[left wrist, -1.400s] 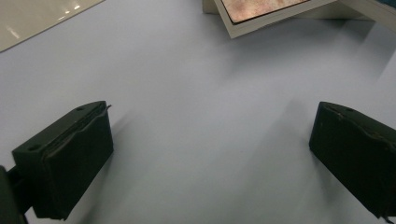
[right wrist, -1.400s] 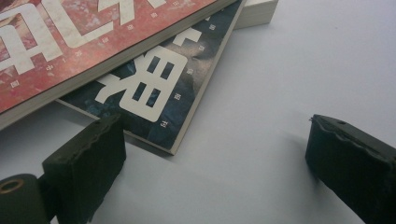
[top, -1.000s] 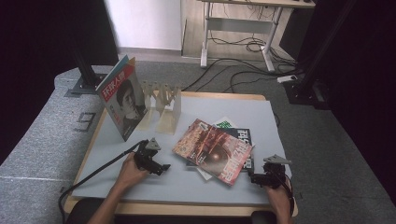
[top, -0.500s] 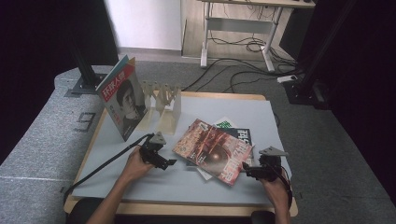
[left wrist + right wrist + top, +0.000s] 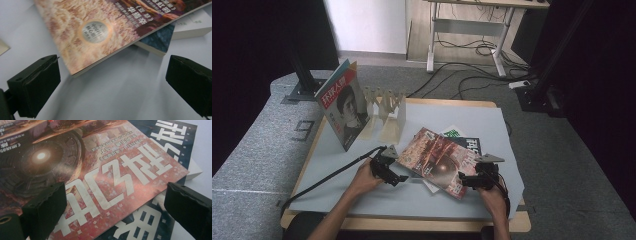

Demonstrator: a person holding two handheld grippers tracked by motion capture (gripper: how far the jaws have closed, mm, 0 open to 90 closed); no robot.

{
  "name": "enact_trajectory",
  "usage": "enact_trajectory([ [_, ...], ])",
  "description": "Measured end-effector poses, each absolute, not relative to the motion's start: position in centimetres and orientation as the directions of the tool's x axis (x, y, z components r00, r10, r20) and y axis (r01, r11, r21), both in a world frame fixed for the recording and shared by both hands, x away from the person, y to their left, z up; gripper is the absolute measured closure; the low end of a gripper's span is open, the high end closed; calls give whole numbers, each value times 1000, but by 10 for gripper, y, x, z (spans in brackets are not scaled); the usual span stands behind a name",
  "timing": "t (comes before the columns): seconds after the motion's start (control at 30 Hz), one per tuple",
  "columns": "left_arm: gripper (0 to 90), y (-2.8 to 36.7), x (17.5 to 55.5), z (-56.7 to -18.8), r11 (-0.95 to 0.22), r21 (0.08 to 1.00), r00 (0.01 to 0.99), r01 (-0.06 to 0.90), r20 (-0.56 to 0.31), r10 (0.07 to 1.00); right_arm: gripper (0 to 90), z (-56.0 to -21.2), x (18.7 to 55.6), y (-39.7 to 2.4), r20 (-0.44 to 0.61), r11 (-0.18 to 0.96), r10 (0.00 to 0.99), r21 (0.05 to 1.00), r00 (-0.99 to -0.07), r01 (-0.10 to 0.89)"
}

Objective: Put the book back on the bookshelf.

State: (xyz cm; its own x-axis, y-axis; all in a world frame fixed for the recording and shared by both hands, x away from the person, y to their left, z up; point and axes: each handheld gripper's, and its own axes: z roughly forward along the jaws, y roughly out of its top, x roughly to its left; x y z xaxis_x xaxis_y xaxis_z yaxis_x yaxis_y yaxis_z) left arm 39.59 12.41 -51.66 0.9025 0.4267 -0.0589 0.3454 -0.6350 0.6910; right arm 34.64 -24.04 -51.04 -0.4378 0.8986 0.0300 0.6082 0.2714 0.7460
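A red magazine point(image 5: 437, 159) lies on top of a small stack in the middle of the grey mat point(image 5: 362, 200). My left gripper point(image 5: 398, 176) is open at the magazine's near left corner. In the left gripper view the corner of the magazine point(image 5: 100, 30) sits just beyond the open left gripper point(image 5: 112, 85), with a blue book point(image 5: 160, 37) under it. My right gripper point(image 5: 463, 181) is open at the magazine's near right edge. In the right gripper view the open right gripper point(image 5: 115, 210) hovers over the red magazine point(image 5: 100, 170), and a dark blue magazine point(image 5: 150, 220) lies beneath.
A magazine with a portrait cover point(image 5: 343, 106) stands upright at the back left, leaning in a pale wooden rack point(image 5: 388, 109). A white book point(image 5: 192, 25) pokes out below the stack. The table's wooden front edge point(image 5: 412, 224) is near the person's forearms.
Both grippers have moved inward toward the magazine stack, the left one rightward to its corner and the right one leftward to its edge. The magazines have not moved.
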Motion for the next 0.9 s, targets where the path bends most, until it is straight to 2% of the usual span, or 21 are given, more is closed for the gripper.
enact_trajectory([
  [0.27, 0, 119, 390, -515, -645, 689, 903, 331, -34, 428, 59, -513, 346, -241, 77, 246, 888, 753, -454, 610],
  [0.43, 0, 117, 385, -517, -642, 683, 910, 347, -80, 407, 48, -513, 347, -241, 72, 257, 884, 751, -462, 609],
  [0.5, 0, 116, 386, -515, -645, 682, 899, 346, -45, 435, 47, -513, 348, -241, 73, 258, 882, 750, -465, 609],
  [0.6, 0, 119, 393, -515, -636, 674, 880, 375, -44, 473, 46, -513, 348, -241, 74, 257, 882, 751, -465, 608],
  [0.77, 0, 118, 398, -521, -633, 669, 882, 390, -74, 465, 39, -514, 348, -242, 79, 252, 883, 753, -463, 608],
  [0.9, 0, 116, 397, -522, -642, 662, 882, 386, -61, 467, 39, -515, 348, -242, 81, 248, 883, 756, -463, 606],
])
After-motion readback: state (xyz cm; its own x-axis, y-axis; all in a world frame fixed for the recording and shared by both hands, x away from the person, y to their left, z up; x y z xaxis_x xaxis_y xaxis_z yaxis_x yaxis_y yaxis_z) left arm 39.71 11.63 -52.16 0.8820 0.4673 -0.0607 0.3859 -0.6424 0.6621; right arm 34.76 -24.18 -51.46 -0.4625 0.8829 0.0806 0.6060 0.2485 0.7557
